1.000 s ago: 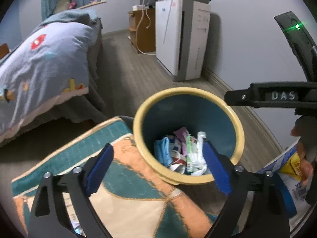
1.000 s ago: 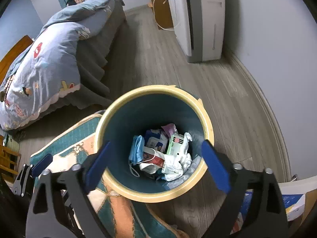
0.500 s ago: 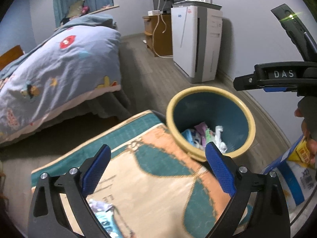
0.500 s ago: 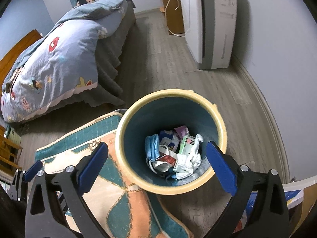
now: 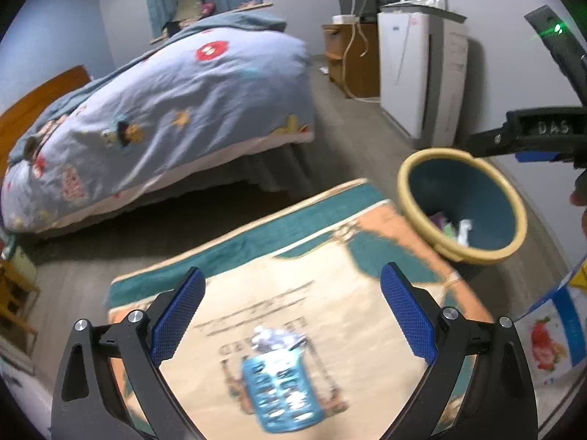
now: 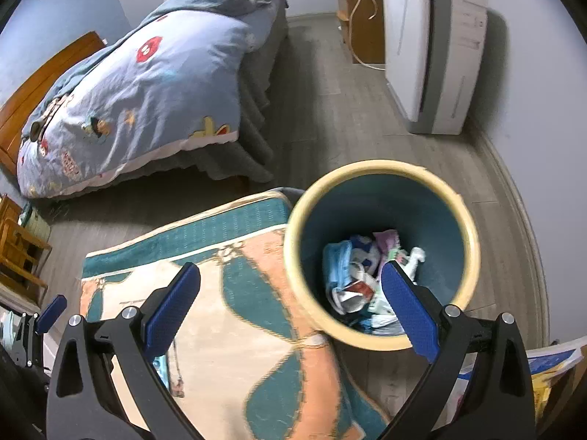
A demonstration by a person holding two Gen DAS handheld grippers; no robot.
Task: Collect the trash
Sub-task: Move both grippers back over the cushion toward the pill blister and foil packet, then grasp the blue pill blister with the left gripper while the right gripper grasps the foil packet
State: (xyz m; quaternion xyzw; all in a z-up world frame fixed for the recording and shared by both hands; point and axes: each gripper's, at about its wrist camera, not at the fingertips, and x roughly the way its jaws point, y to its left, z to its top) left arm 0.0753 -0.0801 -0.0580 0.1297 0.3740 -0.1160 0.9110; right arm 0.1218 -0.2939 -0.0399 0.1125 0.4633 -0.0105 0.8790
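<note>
A blue and silver snack wrapper (image 5: 280, 385) lies on the patterned rug (image 5: 330, 315). My left gripper (image 5: 293, 315) hangs open just above it, blue pads on either side, nothing held. The round bin with a yellow rim (image 5: 403, 183) stands at the rug's right corner, and wrappers, a mask and tissue (image 6: 361, 278) lie in it. My right gripper (image 6: 290, 304) is open and empty, its right finger over the bin's rim (image 6: 293, 227), its left over the rug (image 6: 234, 330). In the left wrist view the right gripper's body (image 5: 532, 132) shows at the right edge.
A bed with a blue quilt (image 5: 165, 110) fills the back left. A white air purifier (image 5: 422, 73) and a wooden cabinet (image 5: 348, 58) stand by the far wall. Printed bags (image 5: 554, 344) lie on the floor right of the rug. Wooden furniture (image 6: 18, 242) sits at the left.
My left gripper has swung left and back from the bin, bringing the wrapper on the rug between its fingers. My right gripper has drawn back and left from over the bin.
</note>
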